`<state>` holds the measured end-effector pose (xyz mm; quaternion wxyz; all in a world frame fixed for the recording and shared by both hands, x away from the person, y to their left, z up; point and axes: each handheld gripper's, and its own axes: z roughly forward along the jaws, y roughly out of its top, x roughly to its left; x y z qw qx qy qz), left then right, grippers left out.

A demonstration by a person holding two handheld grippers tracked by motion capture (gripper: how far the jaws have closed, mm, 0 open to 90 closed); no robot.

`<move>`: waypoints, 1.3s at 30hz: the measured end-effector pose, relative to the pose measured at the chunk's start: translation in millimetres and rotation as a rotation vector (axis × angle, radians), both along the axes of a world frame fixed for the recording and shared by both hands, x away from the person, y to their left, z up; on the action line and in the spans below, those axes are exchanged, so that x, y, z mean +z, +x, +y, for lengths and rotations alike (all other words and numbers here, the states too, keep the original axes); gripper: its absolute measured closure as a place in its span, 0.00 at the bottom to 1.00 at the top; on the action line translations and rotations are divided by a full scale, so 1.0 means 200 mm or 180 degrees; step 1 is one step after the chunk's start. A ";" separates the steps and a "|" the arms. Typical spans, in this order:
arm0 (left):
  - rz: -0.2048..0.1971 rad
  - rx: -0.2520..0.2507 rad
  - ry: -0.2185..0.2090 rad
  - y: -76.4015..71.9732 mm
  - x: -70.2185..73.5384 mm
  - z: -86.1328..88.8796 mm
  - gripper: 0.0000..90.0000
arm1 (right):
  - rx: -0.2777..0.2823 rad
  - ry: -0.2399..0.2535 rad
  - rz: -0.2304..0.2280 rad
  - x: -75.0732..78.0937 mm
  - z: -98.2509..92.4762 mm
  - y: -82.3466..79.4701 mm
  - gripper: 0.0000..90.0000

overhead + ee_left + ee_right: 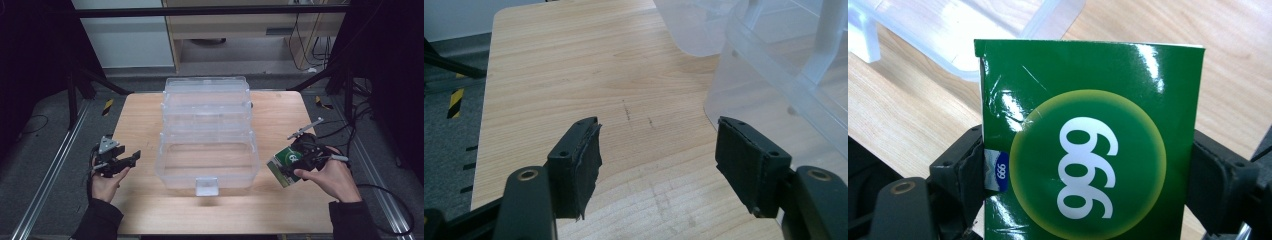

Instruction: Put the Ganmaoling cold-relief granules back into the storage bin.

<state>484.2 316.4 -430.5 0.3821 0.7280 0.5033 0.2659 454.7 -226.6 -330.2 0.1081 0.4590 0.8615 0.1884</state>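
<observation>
Evidently the carrying step is in hand: the right hand-held gripper (292, 165), at the lower right of the high view, is clamped on a green box (283, 164), its two black jaws pressing the box's side edges. The box hangs above the tabletop (137, 115), just beside the right wall of the clear storage case (207, 150) at the centre of the frame. The left hand-held gripper (125, 161), at the lower left, has its jaws spread wide with nothing between them, near the case's left wall.

The next move, as I judge it, is to bring the box over the case's open lower tub and set it down past the rim, loosening the grip once it rests inside.

The box is glossy printed card (creased near its upper left corner in the right gripper view), flat-faced, with a yellow-rimmed green disc bearing white numerals. The case is translucent plastic, with stepped tiers folded back and a small latch tab at its front; its tiers are probably empty, though glare makes this hard to confirm. The tabletop is pale wood grain with rounded corners.
</observation>
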 end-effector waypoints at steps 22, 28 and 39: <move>0.0012 -0.0017 0.0020 0.00 0.00 -0.01 0.37 | 0.0584 0.0021 -0.0316 0.21 0.04 0.16 0.19; 0.0011 -0.0009 0.0020 0.00 -0.01 -0.01 0.37 | 0.0841 0.0103 -0.0365 0.22 0.08 0.20 0.19; 0.0023 -0.0016 0.0006 0.01 -0.01 -0.01 0.37 | 0.1212 0.0156 -0.0371 0.26 0.16 0.26 0.19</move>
